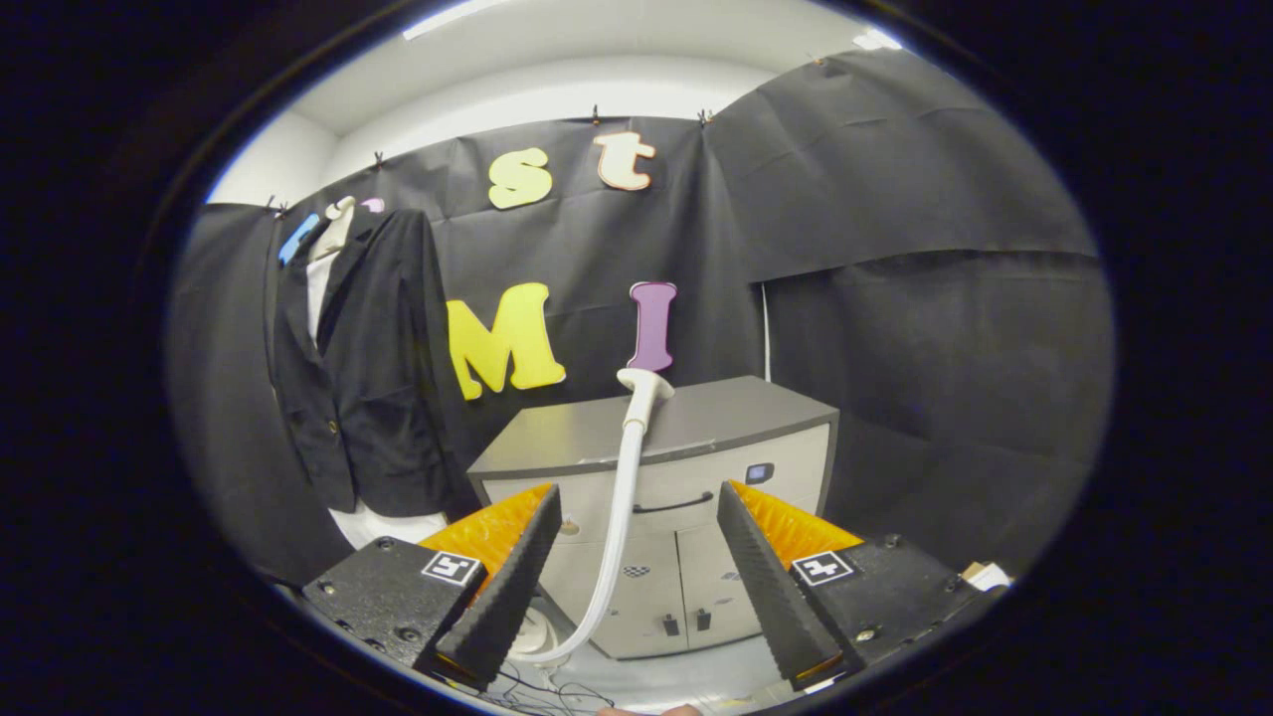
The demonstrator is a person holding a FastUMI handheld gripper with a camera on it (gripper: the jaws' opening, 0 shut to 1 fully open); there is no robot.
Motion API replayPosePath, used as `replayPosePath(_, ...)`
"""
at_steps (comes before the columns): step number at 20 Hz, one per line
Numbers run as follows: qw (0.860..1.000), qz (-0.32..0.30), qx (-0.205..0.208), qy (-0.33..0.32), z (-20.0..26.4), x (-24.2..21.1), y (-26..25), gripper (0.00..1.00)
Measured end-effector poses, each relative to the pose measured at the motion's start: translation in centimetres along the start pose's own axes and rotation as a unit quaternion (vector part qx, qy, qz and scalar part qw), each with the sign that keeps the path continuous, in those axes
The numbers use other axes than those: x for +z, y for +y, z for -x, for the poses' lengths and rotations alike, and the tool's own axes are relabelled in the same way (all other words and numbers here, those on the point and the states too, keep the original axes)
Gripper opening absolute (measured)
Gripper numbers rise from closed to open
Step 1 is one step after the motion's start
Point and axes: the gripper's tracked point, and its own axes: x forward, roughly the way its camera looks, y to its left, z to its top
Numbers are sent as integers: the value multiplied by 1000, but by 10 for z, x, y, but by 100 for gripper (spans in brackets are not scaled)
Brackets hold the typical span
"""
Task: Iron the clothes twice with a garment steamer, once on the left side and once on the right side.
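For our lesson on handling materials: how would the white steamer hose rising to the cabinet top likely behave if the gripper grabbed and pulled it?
The white hose curves, so it is probably flexible and would bend. Its head merely rests at the grey cabinet top, so pulling may drag it off. The gripper is open, fingers astride the hose.

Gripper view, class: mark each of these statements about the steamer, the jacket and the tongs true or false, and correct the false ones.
1. The tongs are open. True.
2. The steamer head rests on the cabinet. True.
3. The dark jacket lies folded on the cabinet. False: it hangs on the wall beside the cabinet.
4. The tongs grip the white hose. False: it runs between the fingers, beyond them, untouched.
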Motion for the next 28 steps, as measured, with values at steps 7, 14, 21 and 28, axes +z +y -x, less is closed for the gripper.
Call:
replayPosePath(7,999,4,-2,36,-59,37,-3,99)
replayPosePath(14,997,38,29,63,-163,69,16,99)
replayPosePath(21,990,48,51,123,-267,68,20,98)
replayPosePath(28,977,37,35,206,-338,34,16,97)
